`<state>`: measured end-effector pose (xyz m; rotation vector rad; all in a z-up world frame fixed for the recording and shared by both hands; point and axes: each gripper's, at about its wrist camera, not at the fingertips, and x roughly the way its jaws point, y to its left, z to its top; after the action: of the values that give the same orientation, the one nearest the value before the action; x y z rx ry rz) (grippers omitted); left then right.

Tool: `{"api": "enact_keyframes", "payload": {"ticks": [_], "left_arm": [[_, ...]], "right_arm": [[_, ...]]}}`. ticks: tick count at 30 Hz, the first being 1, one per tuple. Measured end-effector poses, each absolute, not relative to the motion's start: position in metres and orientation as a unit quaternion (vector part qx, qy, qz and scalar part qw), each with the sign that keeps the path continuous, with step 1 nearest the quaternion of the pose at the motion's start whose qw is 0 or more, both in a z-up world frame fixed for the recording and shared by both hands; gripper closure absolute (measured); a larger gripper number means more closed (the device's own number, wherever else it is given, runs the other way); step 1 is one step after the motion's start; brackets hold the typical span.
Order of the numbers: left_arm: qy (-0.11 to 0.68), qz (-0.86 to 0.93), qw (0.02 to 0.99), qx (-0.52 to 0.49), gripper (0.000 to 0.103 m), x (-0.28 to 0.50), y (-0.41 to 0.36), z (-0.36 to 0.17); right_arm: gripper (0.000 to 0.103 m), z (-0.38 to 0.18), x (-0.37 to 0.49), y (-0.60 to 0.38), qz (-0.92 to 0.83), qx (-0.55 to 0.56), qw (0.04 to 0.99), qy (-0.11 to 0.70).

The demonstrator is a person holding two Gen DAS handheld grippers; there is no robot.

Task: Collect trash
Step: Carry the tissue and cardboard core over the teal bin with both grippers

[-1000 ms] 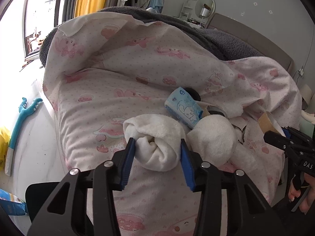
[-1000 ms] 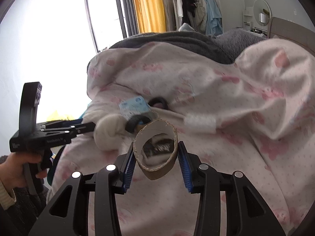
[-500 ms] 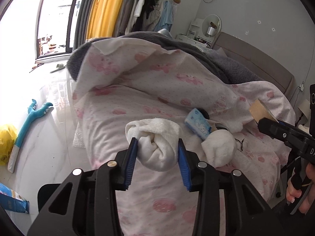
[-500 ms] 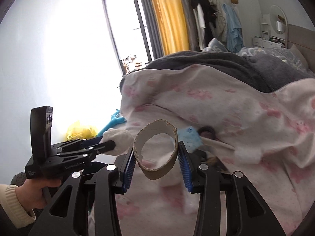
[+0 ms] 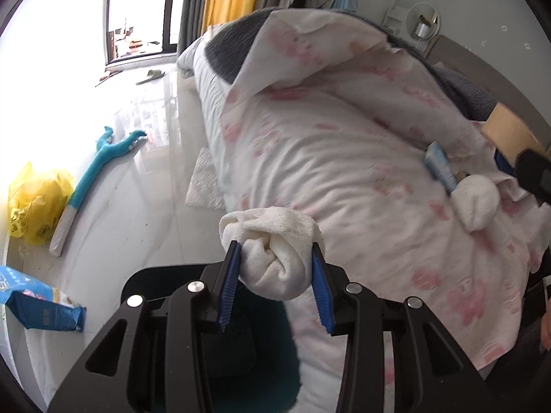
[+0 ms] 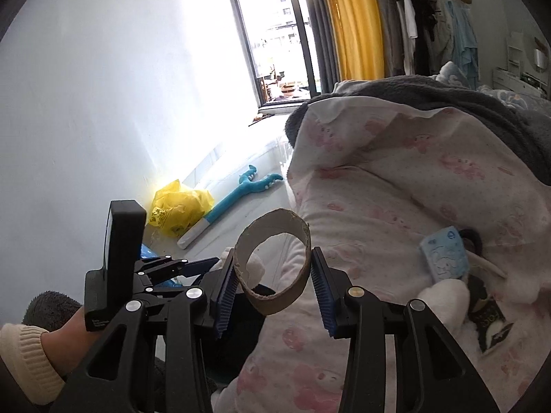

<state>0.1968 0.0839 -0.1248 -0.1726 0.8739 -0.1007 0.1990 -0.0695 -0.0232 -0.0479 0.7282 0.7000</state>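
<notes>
I see the pink-printed quilt (image 5: 344, 172) covering the bed, with a white wad (image 5: 477, 199) and a blue tissue pack (image 5: 440, 168) lying on it. A yellow bag (image 5: 34, 206) sits on the floor. My left gripper (image 5: 273, 272) pinches a rolled white towel (image 5: 275, 244); my right gripper (image 6: 272, 285) pinches a cardboard ring (image 6: 272, 261) at the bed's edge.
</notes>
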Motion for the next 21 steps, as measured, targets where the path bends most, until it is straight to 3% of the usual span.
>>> {"api": "enact_keyframes", "payload": {"ticks": [21], "left_arm": [[0.576,0.020,0.811,-0.101,0.057,0.164,0.163,-0.214]], "right_arm": [[0.061,-0.082,0.197,0.043,0.358,-0.050,0.823,0.439]]}}
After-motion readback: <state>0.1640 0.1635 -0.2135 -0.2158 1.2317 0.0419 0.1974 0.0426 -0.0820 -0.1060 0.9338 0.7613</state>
